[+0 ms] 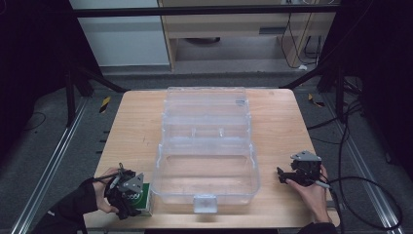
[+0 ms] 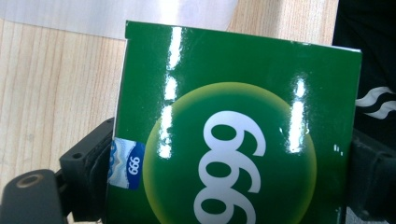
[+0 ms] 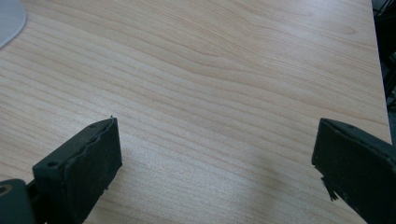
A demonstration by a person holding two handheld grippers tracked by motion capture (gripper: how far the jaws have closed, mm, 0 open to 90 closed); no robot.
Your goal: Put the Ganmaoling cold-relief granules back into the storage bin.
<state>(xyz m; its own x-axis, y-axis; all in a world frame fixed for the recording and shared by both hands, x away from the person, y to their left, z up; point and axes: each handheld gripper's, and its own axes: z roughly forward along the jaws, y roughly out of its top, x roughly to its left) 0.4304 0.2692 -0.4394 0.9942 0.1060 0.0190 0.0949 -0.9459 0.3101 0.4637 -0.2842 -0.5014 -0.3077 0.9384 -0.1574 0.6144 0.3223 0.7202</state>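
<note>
On the wooden table [image 1: 136,126], the largest thing is a clear plastic case [image 1: 207,146]. It stands in the middle, and its lid is thrown back toward the far edge. The lower tray of the case, with the latch facing the person, looks empty. The lid half has shallow compartments, and I see nothing inside them.

Just beside the near left corner of the case lies a green box [image 2: 233,130], at the front left corner of the table. It has a glossy surface with white digits in a yellow-green circle and a small blue label on its edge. In the high view the box seems to touch the case wall or to be very close to it; I cannot tell which.

The left gripper [image 1: 127,192] is at this box. In the left gripper view the box sits between the two black fingers [image 2: 88,163], one at each side edge. They stand fairly wide and seem to be against the sides, but I cannot tell if they really press on it.

The right gripper [image 1: 292,176] rests near the front right of the table, well apart from the case. Its fingers [image 3: 79,168] are spread wide and hold nothing, with bare wood between them.
</note>
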